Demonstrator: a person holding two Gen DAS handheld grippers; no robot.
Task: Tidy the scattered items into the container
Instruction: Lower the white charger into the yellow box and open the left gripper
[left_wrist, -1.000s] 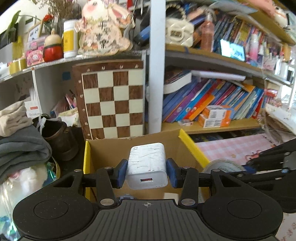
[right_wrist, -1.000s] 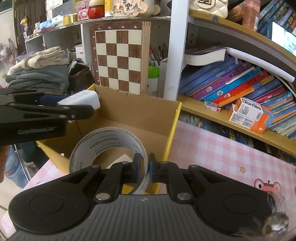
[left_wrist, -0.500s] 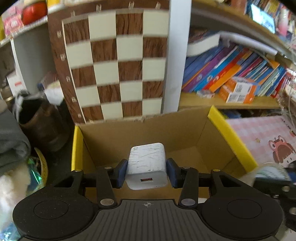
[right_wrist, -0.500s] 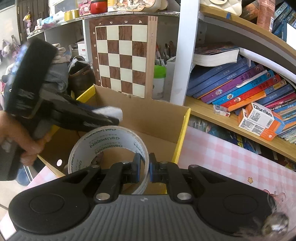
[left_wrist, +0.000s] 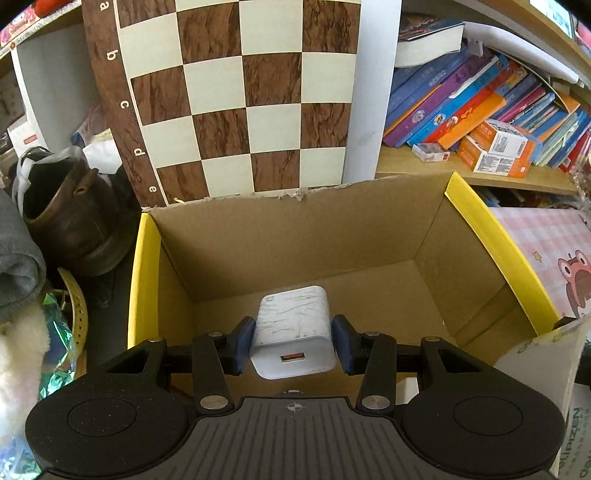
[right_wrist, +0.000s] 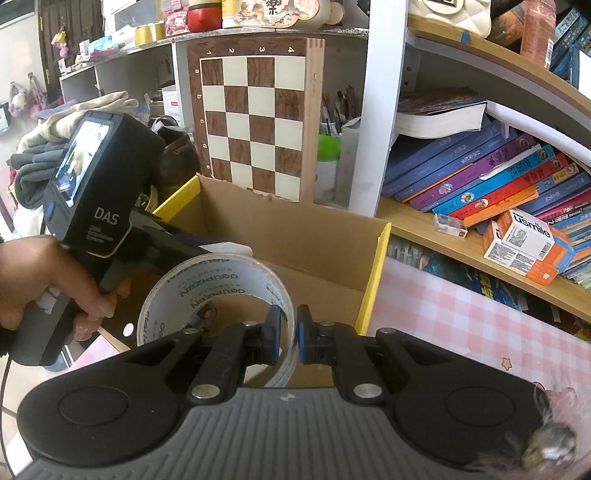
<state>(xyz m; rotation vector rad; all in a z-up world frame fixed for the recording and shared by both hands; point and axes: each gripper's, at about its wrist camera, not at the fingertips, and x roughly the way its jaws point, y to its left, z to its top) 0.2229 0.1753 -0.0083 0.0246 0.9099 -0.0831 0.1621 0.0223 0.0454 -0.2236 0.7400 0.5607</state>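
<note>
I am working in front of cluttered shelves, with a pink checked tabletop (right_wrist: 454, 306) under the rig. On the far left a pile of folded clothes (right_wrist: 40, 166) sits beside a brown leather shoe (left_wrist: 70, 218). Next to them a wooden chessboard (left_wrist: 236, 96) stands upright behind the cardboard box (left_wrist: 332, 236), whose side walls have yellow rims. My left gripper (left_wrist: 293, 341) hangs over the open box, tilted down into it, its blue fingers (left_wrist: 242, 343) clamped on both sides of a white marbled charger (left_wrist: 293, 332) with its USB port facing the camera; the charger is above the box floor, not resting on it. From the right wrist view I see my left hand (right_wrist: 44, 280) around that gripper's handle, at the box's left wall. My right gripper (right_wrist: 287, 334) pinches the wall of a clear tape roll (right_wrist: 207, 291) between its fingers (right_wrist: 273, 334), one inside the ring and one outside, holding the roll upright at the box's near edge. To the right, slanting books (right_wrist: 491, 177) and orange toothpaste boxes (right_wrist: 524, 243) fill the wooden shelf.
</note>
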